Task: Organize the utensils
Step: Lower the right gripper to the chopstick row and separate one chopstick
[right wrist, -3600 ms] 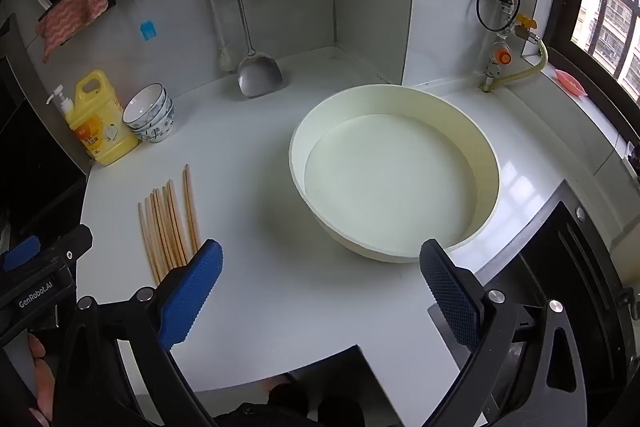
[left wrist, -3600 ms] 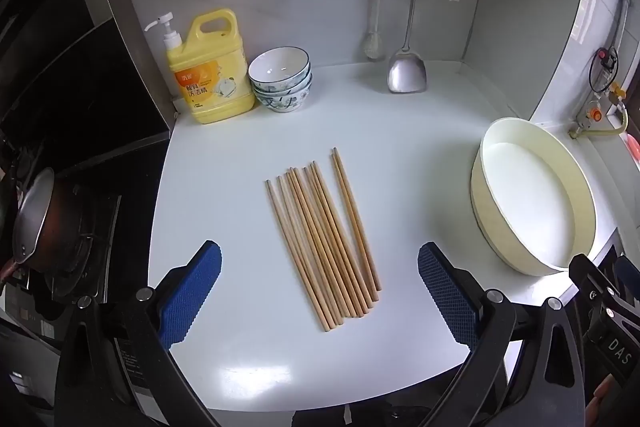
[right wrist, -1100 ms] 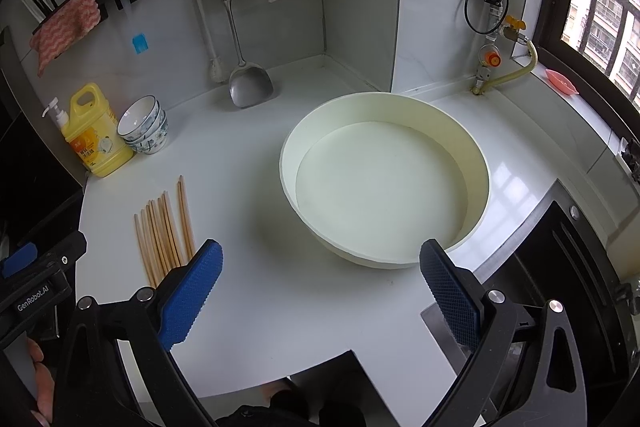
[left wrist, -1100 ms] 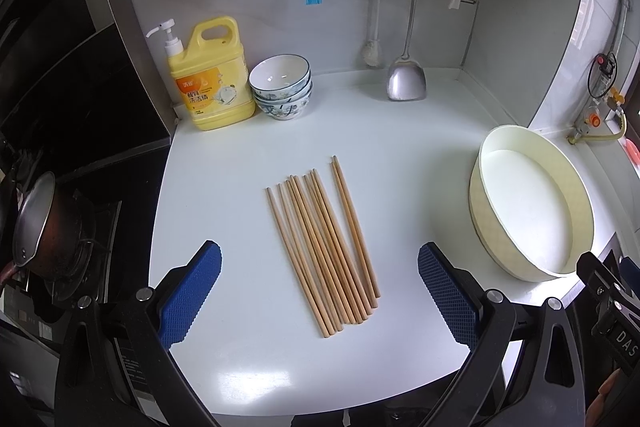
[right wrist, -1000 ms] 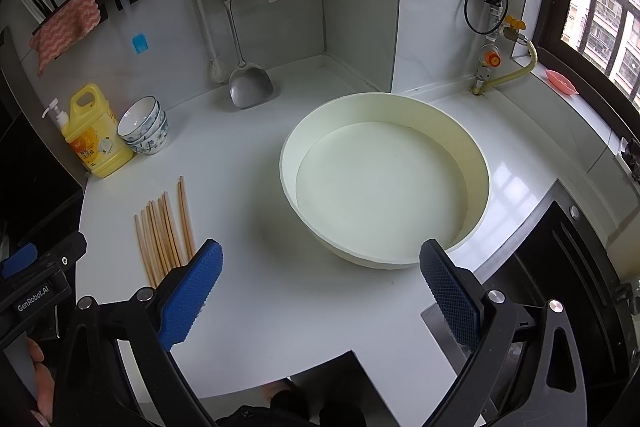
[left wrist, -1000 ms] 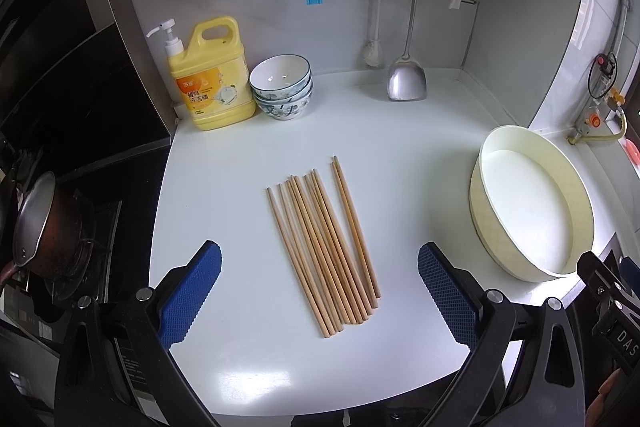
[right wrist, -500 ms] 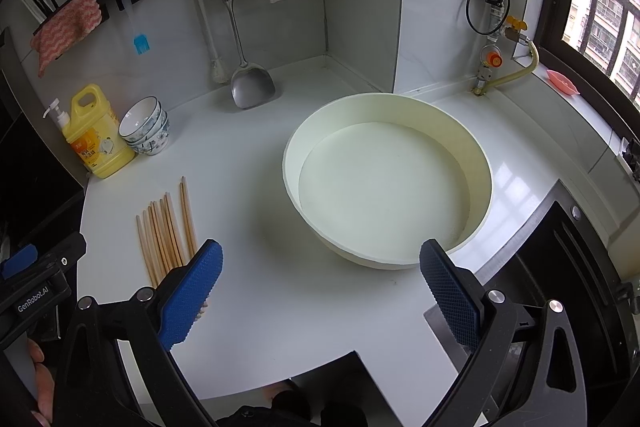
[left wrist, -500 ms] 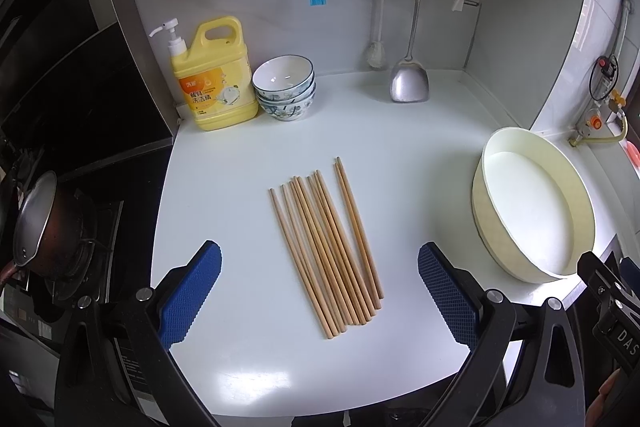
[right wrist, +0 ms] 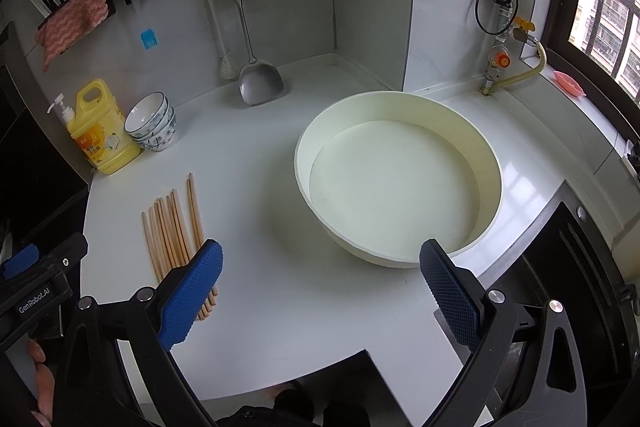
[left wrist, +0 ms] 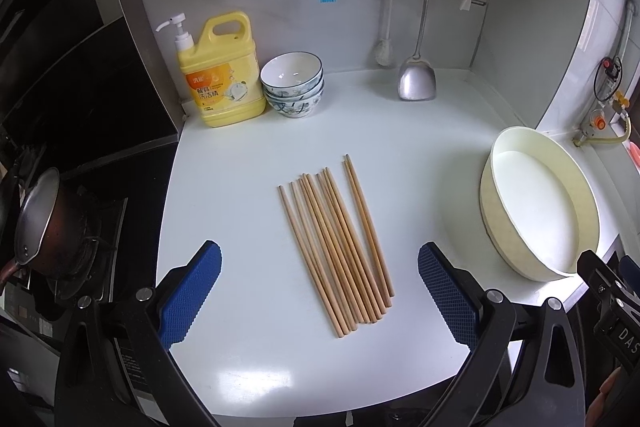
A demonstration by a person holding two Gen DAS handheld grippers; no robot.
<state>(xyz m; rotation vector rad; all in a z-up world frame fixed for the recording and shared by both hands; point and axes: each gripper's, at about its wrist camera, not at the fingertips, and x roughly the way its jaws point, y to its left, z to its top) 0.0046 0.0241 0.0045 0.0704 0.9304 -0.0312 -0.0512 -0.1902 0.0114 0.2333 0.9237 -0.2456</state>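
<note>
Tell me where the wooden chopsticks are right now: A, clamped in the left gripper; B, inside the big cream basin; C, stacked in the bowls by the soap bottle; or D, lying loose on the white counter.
D: the chopsticks lie side by side on the white counter, ahead of the open left gripper and apart from the cream basin.

chopsticks (left wrist: 336, 247): looking like bare matt wood
table (left wrist: 248, 163): showing glossy white, smooth
basin (right wrist: 490, 215): appearing matt cream
spatula (left wrist: 416, 83): gleaming as brushed metal
</note>
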